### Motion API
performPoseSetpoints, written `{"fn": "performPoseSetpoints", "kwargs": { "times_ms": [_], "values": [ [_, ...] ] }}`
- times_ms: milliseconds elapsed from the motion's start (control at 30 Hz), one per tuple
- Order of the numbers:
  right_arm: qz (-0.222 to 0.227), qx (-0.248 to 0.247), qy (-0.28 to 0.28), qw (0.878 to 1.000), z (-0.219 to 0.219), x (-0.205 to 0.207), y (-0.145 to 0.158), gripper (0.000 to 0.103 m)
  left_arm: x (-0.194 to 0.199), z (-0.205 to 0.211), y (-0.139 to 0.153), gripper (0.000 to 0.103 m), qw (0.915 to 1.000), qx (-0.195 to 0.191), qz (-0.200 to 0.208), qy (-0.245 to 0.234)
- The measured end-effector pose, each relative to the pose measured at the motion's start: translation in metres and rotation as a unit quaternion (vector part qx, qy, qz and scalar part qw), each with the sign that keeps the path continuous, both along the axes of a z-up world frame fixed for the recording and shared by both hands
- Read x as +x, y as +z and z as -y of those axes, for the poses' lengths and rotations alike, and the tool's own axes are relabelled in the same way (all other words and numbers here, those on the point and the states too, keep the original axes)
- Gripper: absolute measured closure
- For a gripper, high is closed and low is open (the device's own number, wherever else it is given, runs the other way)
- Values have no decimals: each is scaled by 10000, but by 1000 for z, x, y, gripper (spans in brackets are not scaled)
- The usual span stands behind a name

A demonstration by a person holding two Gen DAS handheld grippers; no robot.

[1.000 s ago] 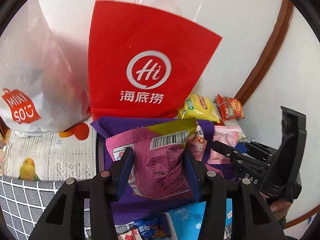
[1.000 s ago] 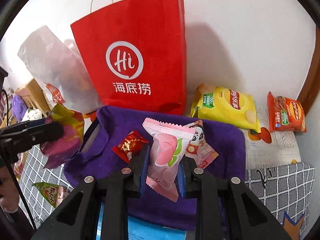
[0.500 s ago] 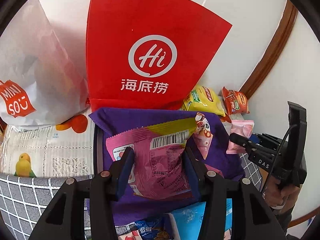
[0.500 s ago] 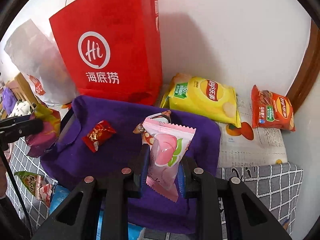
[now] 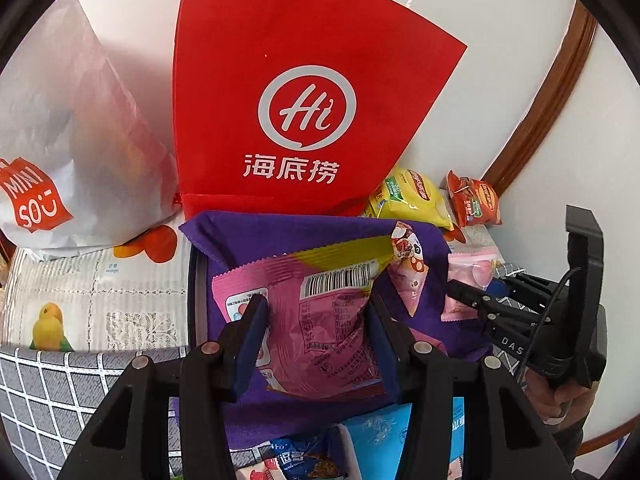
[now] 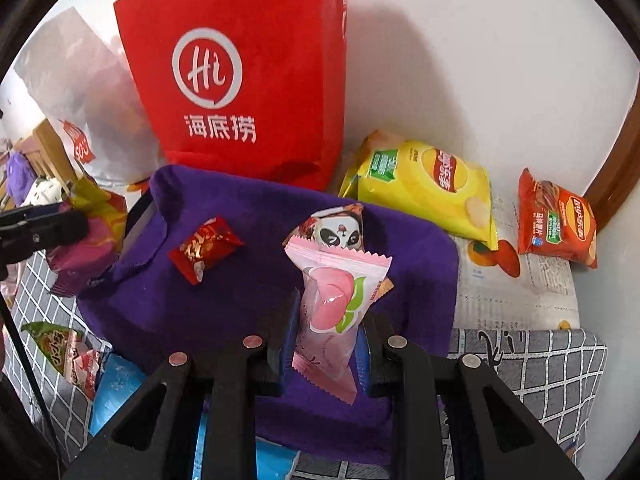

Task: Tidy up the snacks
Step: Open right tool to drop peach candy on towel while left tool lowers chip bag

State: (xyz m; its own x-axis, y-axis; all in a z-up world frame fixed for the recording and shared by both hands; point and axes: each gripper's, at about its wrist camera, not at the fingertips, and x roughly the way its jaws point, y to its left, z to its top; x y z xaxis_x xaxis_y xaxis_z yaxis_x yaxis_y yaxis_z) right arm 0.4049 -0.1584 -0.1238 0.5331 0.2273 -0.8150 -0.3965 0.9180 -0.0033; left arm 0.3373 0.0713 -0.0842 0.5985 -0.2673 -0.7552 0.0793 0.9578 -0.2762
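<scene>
My left gripper (image 5: 315,308) is shut on a pink and yellow snack bag (image 5: 320,320) with a barcode, above a purple cloth (image 5: 280,236). My right gripper (image 6: 328,320) is shut on a pale pink peach packet (image 6: 332,300) over the same purple cloth (image 6: 200,300). A red candy packet (image 6: 206,248) and a panda packet (image 6: 340,228) lie on the cloth. The left wrist view shows the right gripper (image 5: 468,296) at the cloth's right edge. In the right wrist view the left gripper (image 6: 60,224) sits at the far left with its bag.
A tall red paper bag (image 6: 248,60) and a white plastic bag (image 5: 60,140) stand against the wall behind the cloth. A yellow chips bag (image 6: 432,188) and an orange-red chips bag (image 6: 556,220) lie at back right. Blue packets (image 5: 380,440) and a green snack bag (image 6: 52,344) lie near the front.
The right gripper has carried the peach packet toward the right side of the cloth and a little lower. The left gripper and its bag have stayed almost still.
</scene>
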Motion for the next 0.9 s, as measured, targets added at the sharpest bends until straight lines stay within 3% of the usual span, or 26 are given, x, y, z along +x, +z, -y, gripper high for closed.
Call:
{"fn": "performPoseSetpoints", "kwargs": {
  "times_ms": [900],
  "values": [
    [-385,-177,-77,9991,-13,8,-24,77,4,3,-7,55,9998,46,-168,-91]
  ]
}}
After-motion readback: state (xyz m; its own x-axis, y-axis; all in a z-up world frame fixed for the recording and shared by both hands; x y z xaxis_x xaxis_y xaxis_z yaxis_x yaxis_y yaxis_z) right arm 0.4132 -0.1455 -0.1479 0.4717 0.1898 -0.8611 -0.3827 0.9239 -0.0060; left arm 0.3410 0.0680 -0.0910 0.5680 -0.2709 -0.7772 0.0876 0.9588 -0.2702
